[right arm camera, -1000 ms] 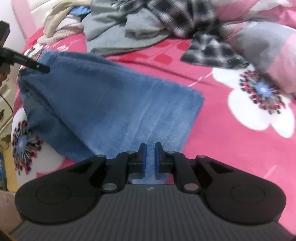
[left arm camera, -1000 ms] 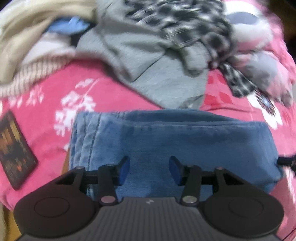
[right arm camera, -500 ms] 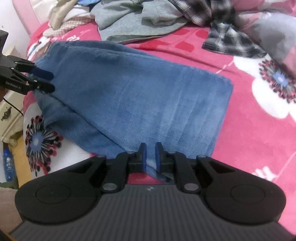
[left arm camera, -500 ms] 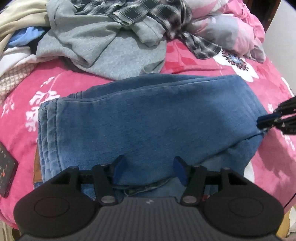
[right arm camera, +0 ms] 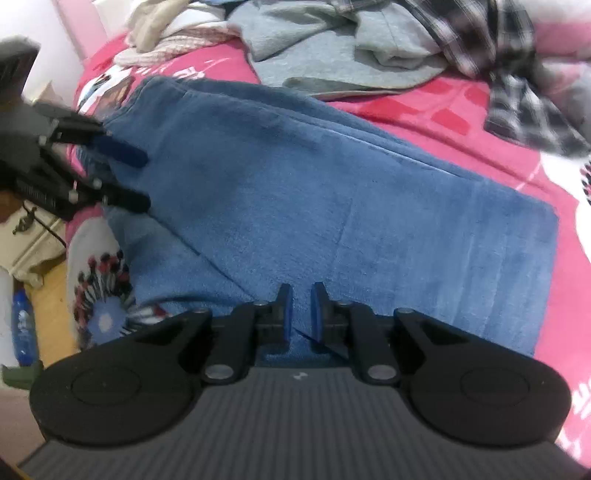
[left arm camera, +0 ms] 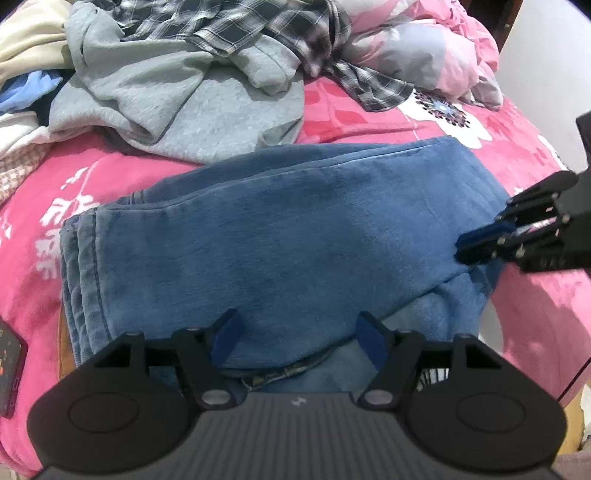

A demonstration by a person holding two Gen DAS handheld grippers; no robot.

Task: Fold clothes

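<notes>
Folded blue jeans (left arm camera: pixel 295 236) lie across the pink flowered bedcover (left arm camera: pixel 535 314). My left gripper (left arm camera: pixel 298 338) hovers over their near edge with its jaws opening; denim lies under the gap and the pads do not press it. In the right wrist view the left gripper (right arm camera: pixel 127 176) shows at the jeans' (right arm camera: pixel 332 192) left end, fingers spread. My right gripper (right arm camera: pixel 301 312) is nearly closed, pinching a fold of denim at the near edge. In the left wrist view the right gripper (left arm camera: pixel 467 249) sits at the jeans' right end.
A grey sweatshirt (left arm camera: pixel 184 110) and a plaid shirt (left arm camera: pixel 258 29) are heaped behind the jeans, with cream clothes (left arm camera: pixel 26 48) at far left. A dark phone (left arm camera: pixel 9 373) lies at the bed's left edge. A blue bottle (right arm camera: pixel 24 332) stands on the floor beside the bed.
The left jaws have spread wider and no longer pinch the denim. The right gripper has slid inward over the jeans' right end, staying closed on the fabric.
</notes>
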